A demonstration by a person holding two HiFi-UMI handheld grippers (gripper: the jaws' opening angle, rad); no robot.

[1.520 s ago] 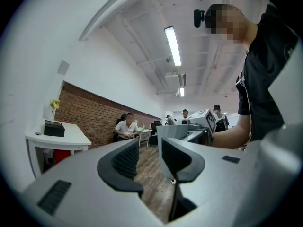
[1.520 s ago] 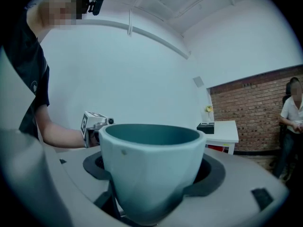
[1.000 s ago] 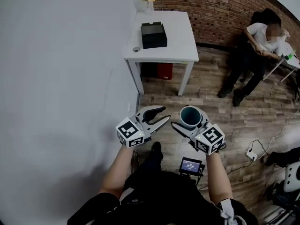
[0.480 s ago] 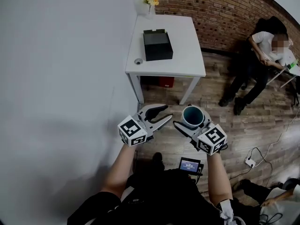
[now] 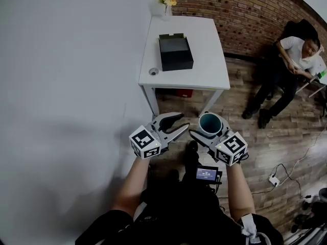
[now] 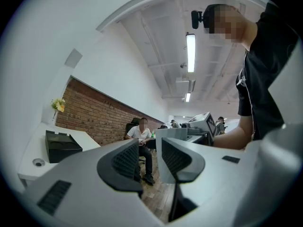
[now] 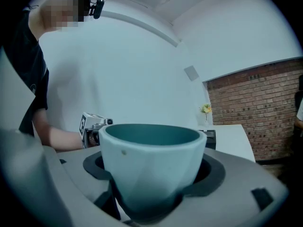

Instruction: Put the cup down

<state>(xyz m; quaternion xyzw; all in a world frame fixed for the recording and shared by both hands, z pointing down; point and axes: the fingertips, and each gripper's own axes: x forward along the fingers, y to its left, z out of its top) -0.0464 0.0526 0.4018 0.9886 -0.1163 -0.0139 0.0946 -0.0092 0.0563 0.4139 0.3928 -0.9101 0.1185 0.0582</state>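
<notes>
A teal cup (image 5: pixel 210 123) stands upright between the jaws of my right gripper (image 5: pixel 209 130), which is shut on it; in the right gripper view the cup (image 7: pixel 150 162) fills the middle, its rim level. My left gripper (image 5: pixel 182 122) is held beside it to the left, open by a narrow gap with nothing between its pads (image 6: pixel 127 161). Both are held over the wooden floor, short of the white table (image 5: pixel 204 74) ahead. The cup's inside looks empty.
On the table lie a black box (image 5: pixel 176 51), a small round thing (image 5: pixel 153 71) and a vase of flowers (image 5: pixel 166 1) at the far corner. A brick wall (image 5: pixel 230 9) runs behind. A person (image 5: pixel 288 68) sits at the right. A power strip (image 5: pixel 274 179) and cables lie on the floor.
Both grippers have been carried forward toward the white table, which now sits lower and nearer in the head view. The cup stays in the right gripper's jaws.
</notes>
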